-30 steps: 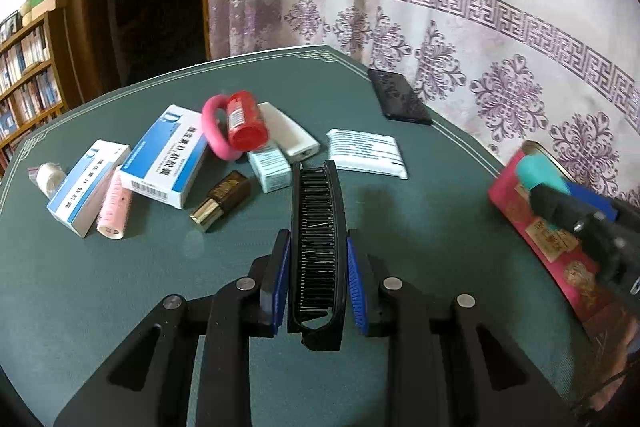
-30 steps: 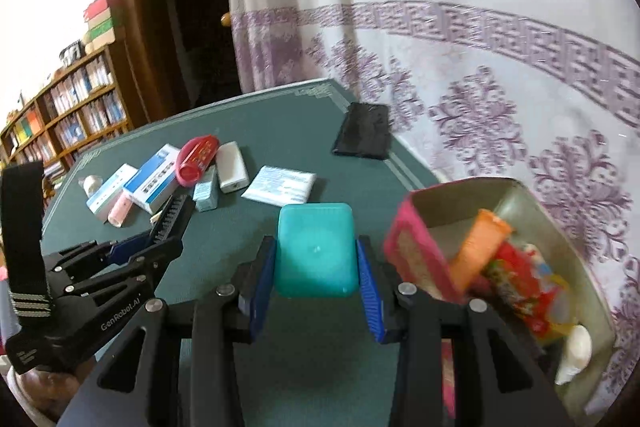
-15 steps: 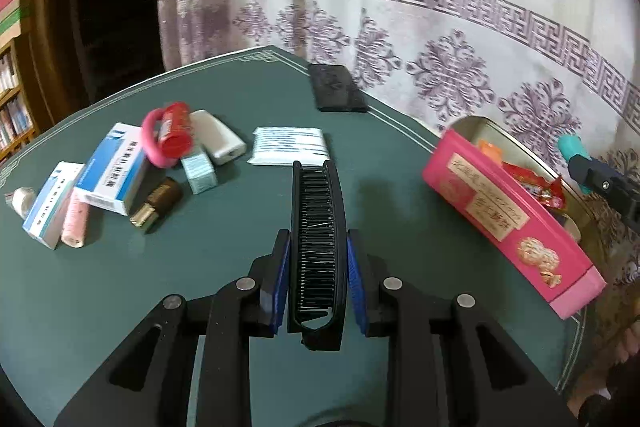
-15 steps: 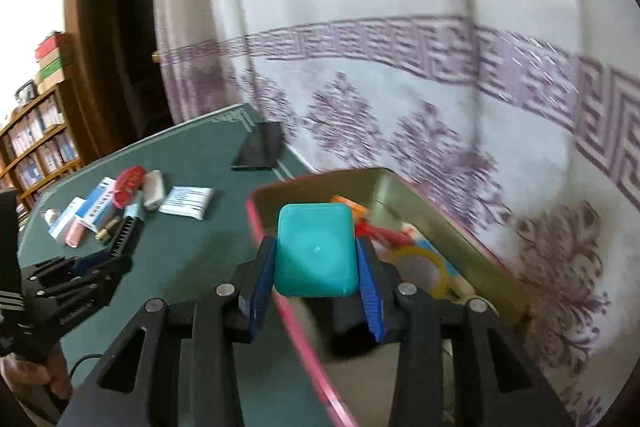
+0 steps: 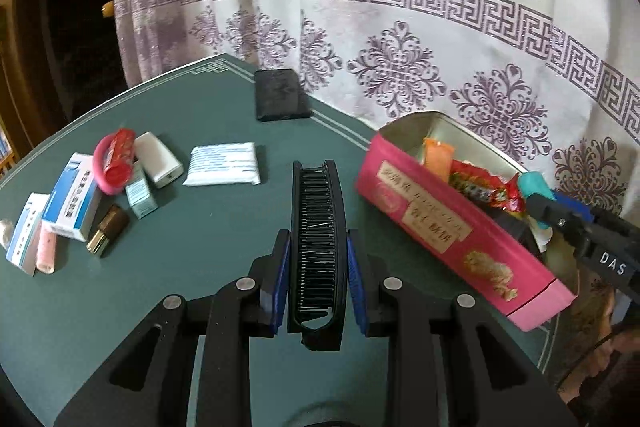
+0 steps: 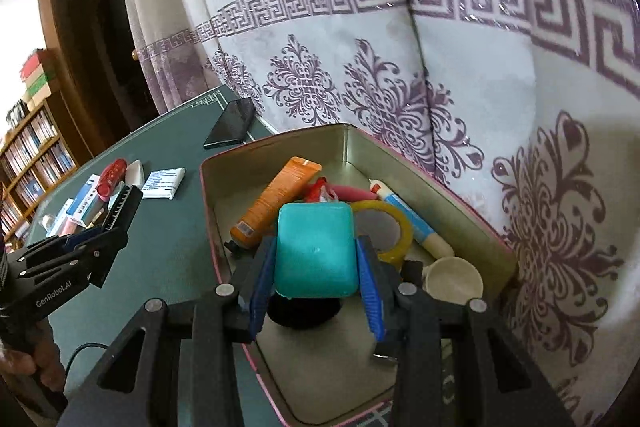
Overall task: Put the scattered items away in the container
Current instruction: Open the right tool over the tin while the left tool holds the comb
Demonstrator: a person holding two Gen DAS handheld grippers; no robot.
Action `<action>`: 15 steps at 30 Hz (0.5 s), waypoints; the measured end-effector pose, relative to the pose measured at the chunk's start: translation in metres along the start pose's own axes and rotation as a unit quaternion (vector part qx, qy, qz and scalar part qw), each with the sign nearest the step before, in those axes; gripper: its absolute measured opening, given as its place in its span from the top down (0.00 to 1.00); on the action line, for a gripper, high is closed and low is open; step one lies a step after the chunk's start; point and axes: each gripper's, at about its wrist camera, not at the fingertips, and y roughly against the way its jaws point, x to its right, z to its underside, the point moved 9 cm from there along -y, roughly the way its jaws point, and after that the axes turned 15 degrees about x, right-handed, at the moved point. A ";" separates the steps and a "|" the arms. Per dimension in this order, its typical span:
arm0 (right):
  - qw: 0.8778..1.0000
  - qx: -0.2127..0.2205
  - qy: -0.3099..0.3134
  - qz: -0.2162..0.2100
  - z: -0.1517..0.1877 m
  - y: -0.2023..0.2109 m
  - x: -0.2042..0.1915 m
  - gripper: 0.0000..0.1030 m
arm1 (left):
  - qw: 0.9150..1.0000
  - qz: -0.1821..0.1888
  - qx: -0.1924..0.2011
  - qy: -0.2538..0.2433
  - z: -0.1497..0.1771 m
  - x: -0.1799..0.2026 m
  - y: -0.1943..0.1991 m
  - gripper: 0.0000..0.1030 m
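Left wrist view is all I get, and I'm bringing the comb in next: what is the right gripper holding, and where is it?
Observer: The right gripper is shut on a teal rounded case, held above the inside of the tin.
Operator: Any room left in there for the comb?
Observer: Yes, the tin's near end shows bare floor; an orange tube and a yellow ring lie farther in.
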 end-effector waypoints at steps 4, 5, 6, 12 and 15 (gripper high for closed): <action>1.000 -0.004 -0.005 -0.002 0.004 -0.002 0.007 0.58 | 1.000 0.012 -0.002 -0.006 -0.007 0.015 -0.005 0.72; 1.000 -0.004 -0.005 -0.001 0.005 -0.003 0.008 0.58 | 1.000 0.014 -0.002 -0.008 -0.009 0.019 -0.006 0.72; 1.000 -0.003 -0.004 0.000 0.005 -0.003 0.010 0.58 | 1.000 0.017 -0.002 -0.010 -0.011 0.023 -0.006 0.72; 1.000 0.008 -0.008 0.000 0.002 0.001 0.018 0.47 | 0.999 0.039 0.004 -0.025 -0.029 0.050 -0.012 0.72; 1.000 0.015 -0.002 -0.002 0.001 0.003 0.018 0.45 | 0.998 0.052 0.008 -0.032 -0.036 0.065 -0.015 0.72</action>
